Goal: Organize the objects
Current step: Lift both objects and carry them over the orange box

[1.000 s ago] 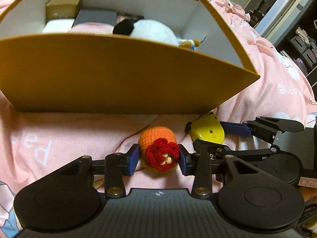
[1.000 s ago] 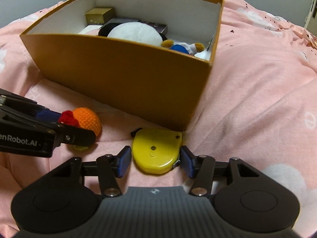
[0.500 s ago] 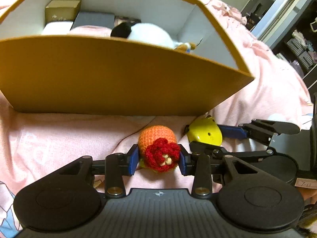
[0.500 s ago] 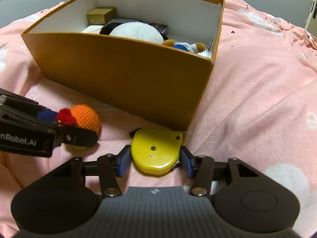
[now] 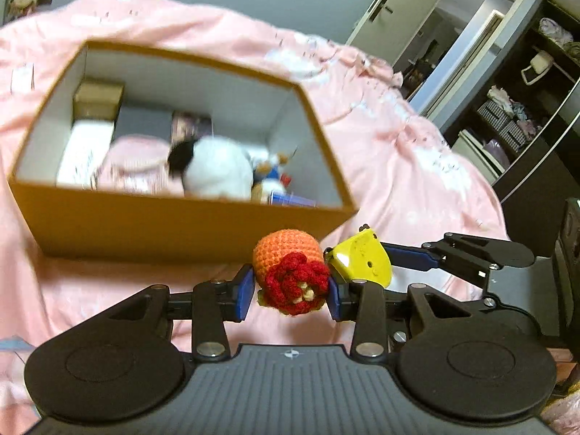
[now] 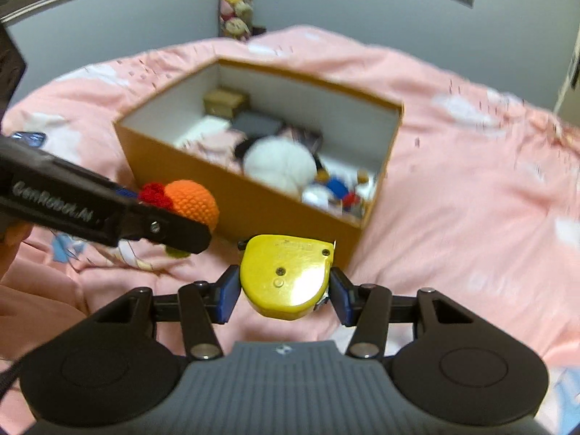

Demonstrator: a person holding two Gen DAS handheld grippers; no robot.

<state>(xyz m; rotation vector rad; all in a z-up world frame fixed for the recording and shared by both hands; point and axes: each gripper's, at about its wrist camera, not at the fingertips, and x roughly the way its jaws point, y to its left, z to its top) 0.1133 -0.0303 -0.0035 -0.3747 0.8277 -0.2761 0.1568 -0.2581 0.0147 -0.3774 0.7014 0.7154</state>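
My left gripper (image 5: 289, 291) is shut on an orange crocheted toy with a red flower end (image 5: 290, 275), held in the air in front of the box. My right gripper (image 6: 282, 291) is shut on a yellow tape measure (image 6: 286, 272), also lifted off the bed. In the right wrist view the crocheted toy (image 6: 192, 201) hangs at the left in the left gripper's fingers. From the left wrist view the tape measure (image 5: 362, 261) shows just right of the toy. An open orange cardboard box (image 5: 163, 224) (image 6: 253, 203) lies beyond both, holding a white plush (image 5: 217, 166), small boxes and toys.
The box rests on a bed with a pink blanket (image 6: 471, 181). A doorway and dark shelving (image 5: 525, 108) stand at the right in the left wrist view. Plush toys (image 6: 235, 3) hang on the grey wall behind. A person's hand (image 6: 11, 246) shows at the left edge.
Both grippers have risen with their objects off the blanket, and now look down into the box from higher up. The left jaws squeezed the crocheted toy a little tighter early on.
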